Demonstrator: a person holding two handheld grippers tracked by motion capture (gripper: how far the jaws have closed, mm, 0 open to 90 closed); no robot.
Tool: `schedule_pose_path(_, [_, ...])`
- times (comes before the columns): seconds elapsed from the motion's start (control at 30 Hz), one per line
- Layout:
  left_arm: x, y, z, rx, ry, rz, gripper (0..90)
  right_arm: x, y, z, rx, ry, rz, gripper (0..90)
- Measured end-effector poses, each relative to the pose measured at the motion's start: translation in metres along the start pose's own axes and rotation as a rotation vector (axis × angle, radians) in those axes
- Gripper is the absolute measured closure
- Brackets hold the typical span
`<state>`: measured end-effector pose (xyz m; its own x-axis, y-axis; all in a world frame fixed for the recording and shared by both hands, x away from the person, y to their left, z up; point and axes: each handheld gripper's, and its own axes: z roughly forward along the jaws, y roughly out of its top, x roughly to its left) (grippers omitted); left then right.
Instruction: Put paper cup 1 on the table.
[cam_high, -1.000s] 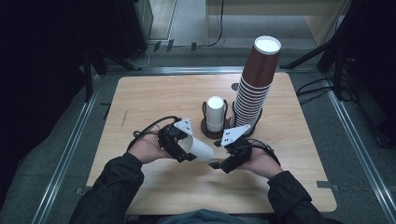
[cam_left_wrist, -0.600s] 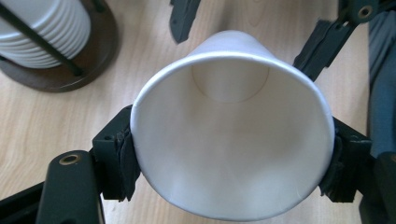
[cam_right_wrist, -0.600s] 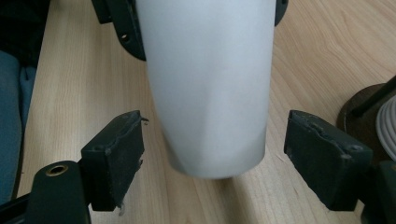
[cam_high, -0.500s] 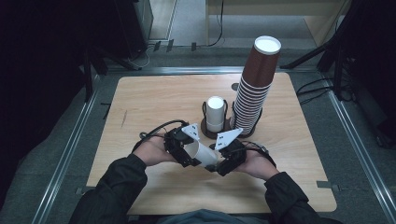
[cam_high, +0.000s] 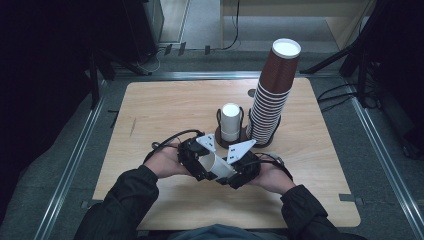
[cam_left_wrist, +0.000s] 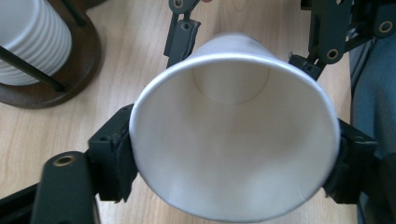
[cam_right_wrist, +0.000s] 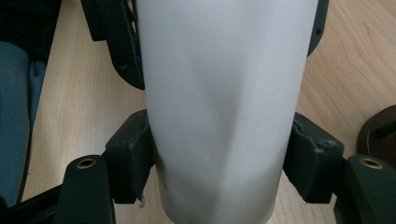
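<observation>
You have one white cup (cam_high: 216, 165) lying on its side between the two grippers, low over the near middle of the table (cam_high: 150, 115).

Left gripper (cam_high: 196, 159): in the left gripper view the cup (cam_left_wrist: 233, 140) faces the camera mouth-first, and both pads sit against the wall just behind the rim. Its jaws have just been opening, with the cup between them; they stand part-way apart, the pads touching but the mouth round, not pinched. I read this as a loosening hold.

Right gripper (cam_high: 239, 172): in the right gripper view the cup (cam_right_wrist: 219, 107) runs lengthwise up between the jaws, base end nearest the camera. Its jaws have just been closing, and the pads now press both sides of the wall; a faint crease shows down the paper there. So it has hold of the base end.

Probable reason for the double hold: you are passing the cup from left to right, each gripper on its own end so the jaws do not collide.

Behind the grippers stands a round holder (cam_high: 220, 136) with a short white stack (cam_high: 230, 120), and just beside it a tall brown stack (cam_high: 272, 95). The held cup is well apart from both.

Risk, as I judge it: further squeeze will buckle the thin wall.
</observation>
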<state>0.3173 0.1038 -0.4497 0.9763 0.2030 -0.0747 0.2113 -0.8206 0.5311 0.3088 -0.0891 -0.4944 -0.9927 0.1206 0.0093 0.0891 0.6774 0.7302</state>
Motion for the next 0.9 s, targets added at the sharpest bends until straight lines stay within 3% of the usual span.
schedule_pose_path(0.23, [0.002,-0.002,-0.003,-0.045,0.028,-0.041,2.5,-0.002,-0.002,-0.006,-0.020,-0.017,0.002,31.8])
schedule_pose_path(0.73, [0.009,-0.011,-0.021,-0.215,-0.004,-0.113,1.9,-0.014,-0.007,-0.025,-0.149,-0.049,0.055,32.2])
schedule_pose_path(0.9, [0.009,-0.012,-0.023,-0.287,-0.021,-0.138,1.9,-0.016,-0.007,-0.030,-0.205,-0.027,0.095,32.2])
